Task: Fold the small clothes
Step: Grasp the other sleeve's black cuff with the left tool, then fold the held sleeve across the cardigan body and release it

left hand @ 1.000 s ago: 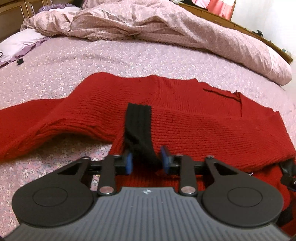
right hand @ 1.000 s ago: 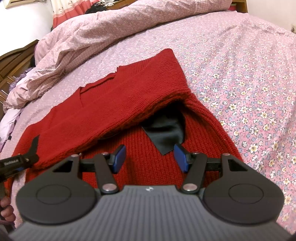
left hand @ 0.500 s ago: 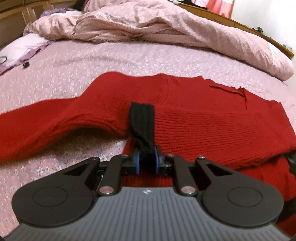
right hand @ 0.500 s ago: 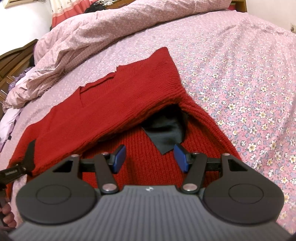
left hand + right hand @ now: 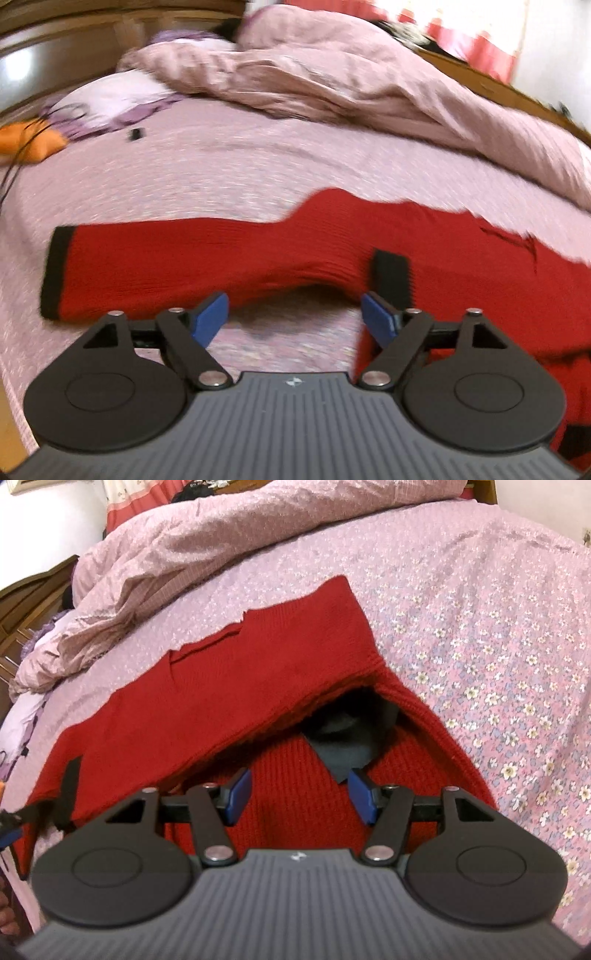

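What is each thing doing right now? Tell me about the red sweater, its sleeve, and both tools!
Red knitted sweater: lying on the bed, partly folded over itself.
Red sleeve with black cuff: stretched out flat to the side, not folded in.
Left tool: open, holding nothing.
Right tool: open, holding nothing, above the sweater.
Crumpled pink duvet: bunched up behind the sweater.

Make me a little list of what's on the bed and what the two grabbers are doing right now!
garment: red sweater with black cuffs, partly folded, lying on the bed
outstretched sleeve: sleeve lies flat, its black cuff at the far left
folded-in cuff: a second black cuff rests on the sweater body
left gripper: left gripper, jaws open, holding nothing, above the bedsheet
right gripper: right gripper, jaws open, holding nothing, over the sweater
surface: pink floral bedsheet
behind: rumpled pink duvet
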The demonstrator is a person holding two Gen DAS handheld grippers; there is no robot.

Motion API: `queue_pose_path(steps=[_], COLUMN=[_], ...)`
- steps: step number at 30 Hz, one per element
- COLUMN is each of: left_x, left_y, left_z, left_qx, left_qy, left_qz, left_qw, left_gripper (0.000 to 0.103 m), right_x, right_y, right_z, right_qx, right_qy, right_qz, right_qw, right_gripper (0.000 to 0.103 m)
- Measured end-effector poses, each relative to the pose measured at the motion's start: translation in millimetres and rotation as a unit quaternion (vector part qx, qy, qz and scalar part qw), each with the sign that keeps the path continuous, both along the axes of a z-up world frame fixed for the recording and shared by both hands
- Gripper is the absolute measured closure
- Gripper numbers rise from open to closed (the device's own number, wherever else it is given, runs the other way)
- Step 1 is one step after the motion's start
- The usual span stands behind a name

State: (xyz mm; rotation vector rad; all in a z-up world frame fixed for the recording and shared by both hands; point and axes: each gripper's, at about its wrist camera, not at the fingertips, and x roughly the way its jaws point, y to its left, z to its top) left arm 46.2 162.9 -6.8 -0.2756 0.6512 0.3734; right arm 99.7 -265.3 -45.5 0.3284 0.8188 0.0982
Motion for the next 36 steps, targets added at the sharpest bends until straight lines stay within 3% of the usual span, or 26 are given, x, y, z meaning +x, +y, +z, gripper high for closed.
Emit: queue_pose_path(steps=[5, 11, 16, 20, 24, 29, 32, 36], left_x=[-10, -19, -13, -10, -5, -4, -2, 2], left_y=[44, 80, 92, 107, 109, 114, 119, 113], left_z=[-8, -28, -34, -42, -41, -35, -23, 5], left_qx=[-0.069, -0.180, -0.191, -0.221, -0.202, -0.171, -0.161, -0.127], left_qy=[-0.003, -0.016, -0.038, -0.042, -0.046, -0.054, -0.071, -0.108], left_qz=[0.083, 0.146, 0.179, 0.207, 0.205, 0.209, 0.184, 0.146], left_qw=[0.9942, 0.9726, 0.9643, 0.9520, 0.9565, 0.9613, 0.9670, 0.9752], left_gripper=[0.015, 0.015, 0.015, 0.015, 0.018, 0.065, 0.078, 0.085], right_x=[0, 1, 3, 3, 3, 3, 2, 0], right_y=[4, 7, 8, 8, 7, 7, 6, 6], right_z=[-5, -4, -6, -6, -7, -7, -6, -5], right_qx=[-0.012, -0.018, -0.025, -0.024, -0.025, -0.025, -0.021, -0.016], right_qy=[0.004, 0.007, 0.008, 0.008, 0.009, 0.009, 0.009, 0.009], right_qz=[0.002, 0.000, 0.001, 0.001, 0.002, 0.002, -0.001, -0.003], right_qw=[1.000, 1.000, 1.000, 1.000, 1.000, 1.000, 1.000, 1.000], right_gripper=[0.044, 0.044, 0.043, 0.044, 0.044, 0.044, 0.044, 0.044])
